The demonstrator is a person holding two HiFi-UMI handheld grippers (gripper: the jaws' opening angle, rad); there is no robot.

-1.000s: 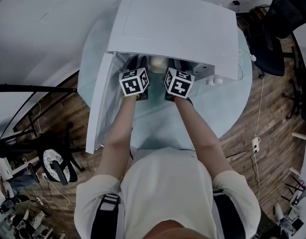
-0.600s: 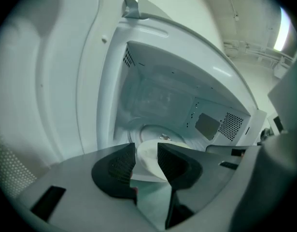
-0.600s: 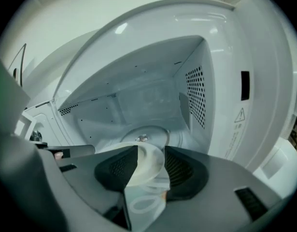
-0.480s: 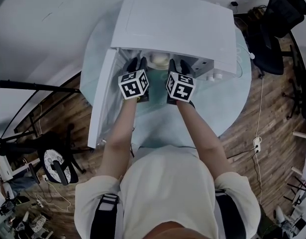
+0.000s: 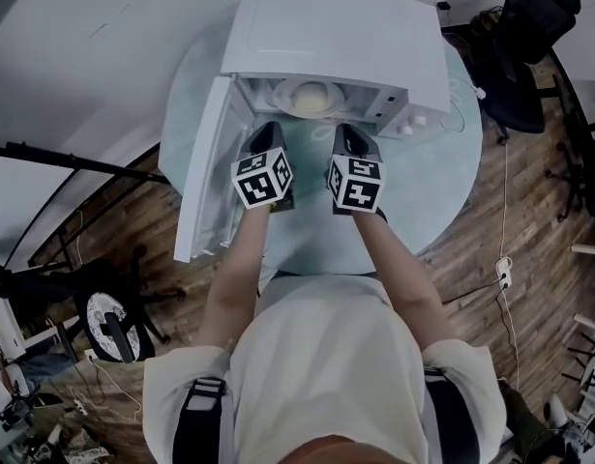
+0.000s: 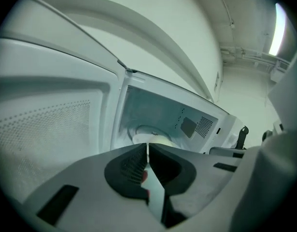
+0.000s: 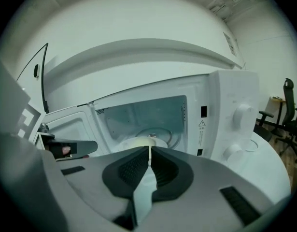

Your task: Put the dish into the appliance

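Leaving dish (image 5: 312, 97), left gripper (image 5: 269, 129), right gripper (image 5: 346, 130) withdrew, closing.

Dish (image 5: 310, 97) in microwave (image 5: 336, 37) on table (image 5: 428, 196); door (image 5: 205, 177) open leftward; left gripper (image 5: 268, 131), right gripper (image 5: 347, 135) abreast before opening.

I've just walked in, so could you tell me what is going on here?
A person holds two grippers before a white microwave on a round table. Its door stands open and the pale dish sits inside. The left gripper and right gripper have just been closing, jaws together on nothing.
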